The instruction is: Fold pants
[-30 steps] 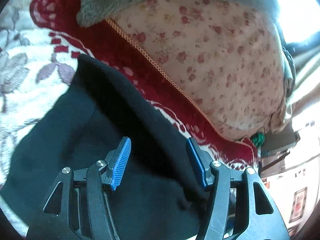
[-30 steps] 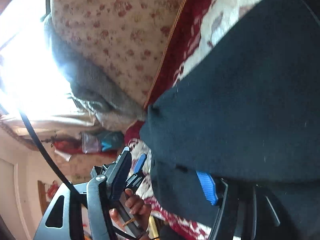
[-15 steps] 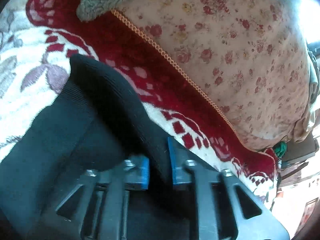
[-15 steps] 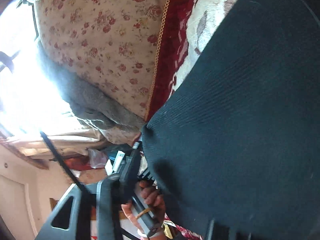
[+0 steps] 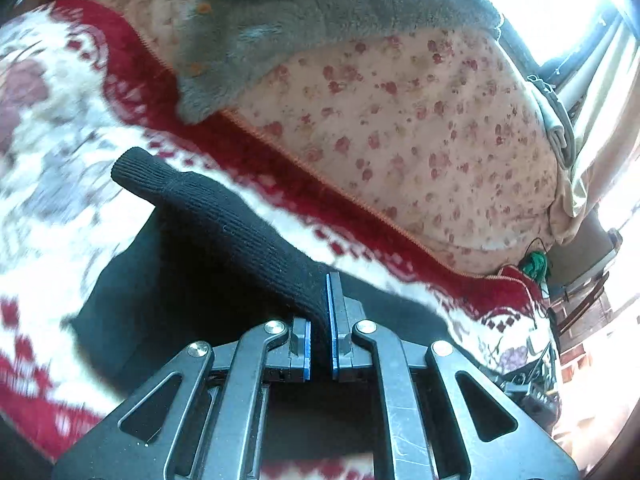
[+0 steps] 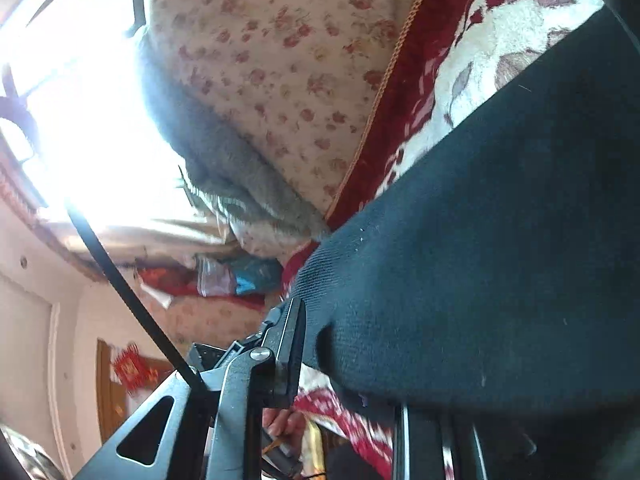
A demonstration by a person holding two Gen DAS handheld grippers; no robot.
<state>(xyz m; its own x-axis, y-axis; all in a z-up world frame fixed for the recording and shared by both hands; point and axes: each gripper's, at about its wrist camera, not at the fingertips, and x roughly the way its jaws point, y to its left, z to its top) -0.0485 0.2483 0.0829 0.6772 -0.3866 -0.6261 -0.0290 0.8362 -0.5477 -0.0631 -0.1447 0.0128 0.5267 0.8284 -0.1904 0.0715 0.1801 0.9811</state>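
Black ribbed knit is what your left gripper (image 5: 319,340) has hold of: the blue pads (image 5: 329,312) are nearly together with a fold of the pants (image 5: 224,220) pinched between them, cuff end sticking out up-left. The rest of the pants lies on the red-and-white blanket (image 5: 52,128), just in front of the floral pillow (image 5: 420,128) with a grey fleece (image 5: 320,28) draped over it.

Your right gripper (image 6: 344,356) is harder to read. Only the left finger (image 6: 290,344) shows, sitting right at the pants' edge; the other one is buried under the dark fabric filling the right side of that view, so I can't tell how wide it's open or if it's gripping anything. Window glare washes out the upper left.
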